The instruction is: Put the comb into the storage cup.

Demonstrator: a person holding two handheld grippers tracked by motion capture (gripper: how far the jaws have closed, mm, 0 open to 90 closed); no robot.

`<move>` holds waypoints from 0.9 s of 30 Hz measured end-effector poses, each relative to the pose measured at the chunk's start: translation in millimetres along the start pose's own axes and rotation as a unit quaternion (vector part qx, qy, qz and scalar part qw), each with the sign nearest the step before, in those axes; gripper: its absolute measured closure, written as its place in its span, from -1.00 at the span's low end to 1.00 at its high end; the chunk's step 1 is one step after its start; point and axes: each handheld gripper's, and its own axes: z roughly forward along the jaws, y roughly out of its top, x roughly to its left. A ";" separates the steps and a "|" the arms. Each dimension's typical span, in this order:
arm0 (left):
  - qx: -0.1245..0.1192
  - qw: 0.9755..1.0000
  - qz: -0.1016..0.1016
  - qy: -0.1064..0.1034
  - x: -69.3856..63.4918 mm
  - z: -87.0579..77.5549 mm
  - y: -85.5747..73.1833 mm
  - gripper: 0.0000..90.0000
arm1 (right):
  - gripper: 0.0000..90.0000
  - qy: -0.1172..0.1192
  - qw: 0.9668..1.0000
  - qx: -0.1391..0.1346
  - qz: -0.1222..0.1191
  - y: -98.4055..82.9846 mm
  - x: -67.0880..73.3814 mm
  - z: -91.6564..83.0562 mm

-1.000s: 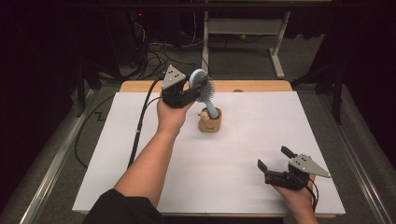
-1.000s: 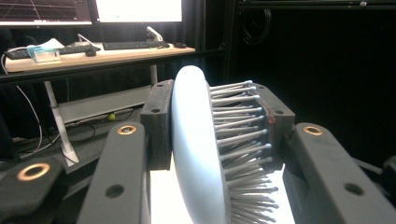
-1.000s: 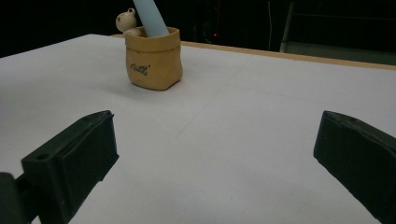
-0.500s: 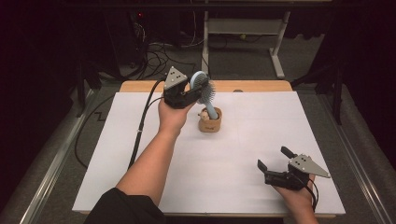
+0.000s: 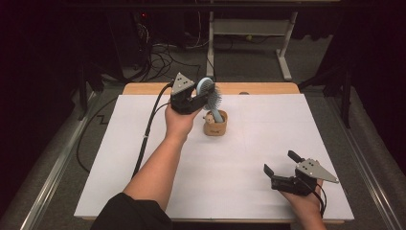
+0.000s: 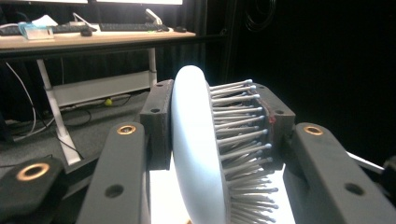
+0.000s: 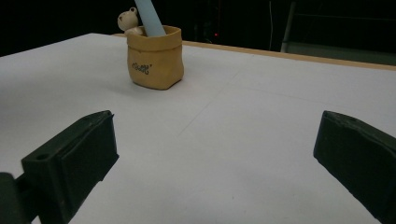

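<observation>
White sheeting covers the counter (image 5: 249, 158), and a strip of light wood shows along its far edge at the upper middle of the high view.

At the lower right of the high view, the right gripper (image 5: 279, 168) rests low over the white surface in the person's hand. Its two black jaws stand wide apart, with nothing between them. In the right gripper view, the same jaws rise at the lower left and lower right corners, and bare white counter lies between them.

Farther from the person, near the middle of the high view, stands the small tan pouch-shaped holder (image 5: 215, 125) with a tiny bear figure at its rim. In the right gripper view, this holder (image 7: 154, 57) is at the upper left, upright, with dark lettering on its front.

The pale blue plastic hairbrush with grey bristles (image 5: 208, 94) has its handle inside the holder and leans to the upper left. The left gripper (image 5: 201, 97), just above and left of the holder, is closed on the head of the brush. In the left gripper view, one pad presses on the smooth back of the brush (image 6: 196, 154) and the other pad meets the bristle tips.

Behind the counter, dark floor, loose cables and a white metal frame fill the upper part of the high view.
</observation>
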 end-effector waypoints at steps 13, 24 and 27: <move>0.001 1.000 -0.014 0.001 3.9 3.4 -11.8 0.26 | -1.00 0.001 1.000 0.003 -0.001 -0.8 0.1 1.0; 0.000 1.000 -0.016 0.002 3.9 4.6 -12.5 0.25 | -1.00 0.000 1.000 0.003 0.001 -0.8 -0.1 1.1; 0.000 1.000 -0.016 0.001 4.2 4.9 -12.7 0.25 | -1.00 0.000 1.000 0.003 0.001 -1.0 -0.2 1.1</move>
